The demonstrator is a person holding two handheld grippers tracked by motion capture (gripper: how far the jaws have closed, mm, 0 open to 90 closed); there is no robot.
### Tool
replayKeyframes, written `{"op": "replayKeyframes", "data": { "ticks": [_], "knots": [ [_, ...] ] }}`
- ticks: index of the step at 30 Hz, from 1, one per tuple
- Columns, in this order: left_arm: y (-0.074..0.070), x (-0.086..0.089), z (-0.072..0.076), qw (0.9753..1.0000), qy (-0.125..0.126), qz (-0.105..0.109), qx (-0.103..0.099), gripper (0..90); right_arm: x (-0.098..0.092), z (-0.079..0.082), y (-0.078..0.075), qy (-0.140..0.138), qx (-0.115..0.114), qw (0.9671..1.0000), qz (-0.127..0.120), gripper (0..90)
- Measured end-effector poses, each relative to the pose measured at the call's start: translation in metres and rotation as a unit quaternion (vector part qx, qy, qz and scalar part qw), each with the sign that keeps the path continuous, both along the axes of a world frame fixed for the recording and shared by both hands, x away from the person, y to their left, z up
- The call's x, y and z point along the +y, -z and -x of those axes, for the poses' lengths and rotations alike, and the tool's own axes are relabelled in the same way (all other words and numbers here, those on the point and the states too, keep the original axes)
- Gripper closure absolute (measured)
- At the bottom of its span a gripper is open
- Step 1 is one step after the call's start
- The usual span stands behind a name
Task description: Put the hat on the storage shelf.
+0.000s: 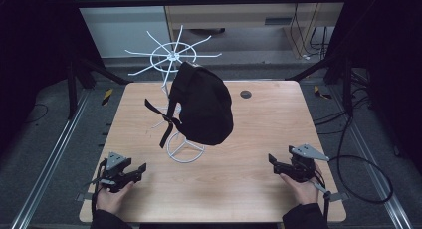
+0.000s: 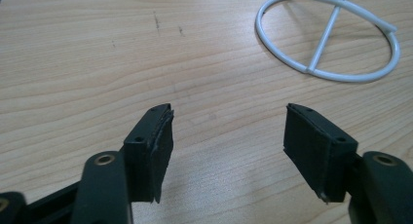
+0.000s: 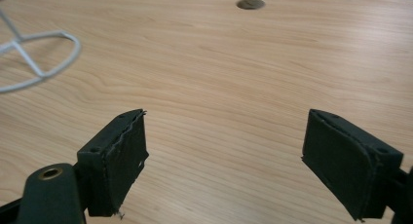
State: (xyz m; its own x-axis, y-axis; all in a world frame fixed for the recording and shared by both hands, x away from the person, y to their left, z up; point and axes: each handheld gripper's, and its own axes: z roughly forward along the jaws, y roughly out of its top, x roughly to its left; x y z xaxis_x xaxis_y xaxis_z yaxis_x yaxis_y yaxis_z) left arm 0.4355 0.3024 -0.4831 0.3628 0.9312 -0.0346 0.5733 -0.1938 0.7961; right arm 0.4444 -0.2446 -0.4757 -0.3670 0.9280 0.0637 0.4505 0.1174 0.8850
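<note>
Nearest the high camera, two hands come in from the bottom edge, each holding a pair of tongs: the left tongs (image 1: 141,170) sit at about 7 o'clock on the wooden tabletop (image 1: 259,139) and the right tongs (image 1: 272,163) at about 5 o'clock. Both pairs stand wide apart with nothing between them; the left gripper view shows the left tongs (image 2: 229,151) spread over bare wood, and the right gripper view shows the right tongs (image 3: 224,160) spread the same way. One black backpack (image 1: 204,107) hangs from one white wire rack (image 1: 171,55) near the middle of the tabletop, toward 12 o'clock from the hands, its body off the wood and its straps (image 1: 166,122) dangling on the 9 o'clock side. The rack's ring base (image 1: 185,152) rests on the wood under the bag; the left gripper view catches that ring (image 2: 331,39) toward 1 o'clock of the jaws, and the right gripper view catches it (image 3: 44,58) toward 10 o'clock. One small dark round grommet (image 1: 245,94) is set in the wood at about 1 o'clock. Judging from this, the handling of the backpack has not begun: both tongs are well apart from it, so reaching, gripping and moving the bag all seem left to do.
</note>
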Motion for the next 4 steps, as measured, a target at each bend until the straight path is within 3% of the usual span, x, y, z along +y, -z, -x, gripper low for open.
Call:
{"op": "replayKeyframes", "data": {
  "ticks": [4],
  "knots": [
    [0.0027,0.0025,-0.0033,1.0,-0.004,-0.003,0.005,31.9,-0.0087,-0.0023,0.0065,0.017,0.008,0.9997,0.013,15.9]
  ]
}}
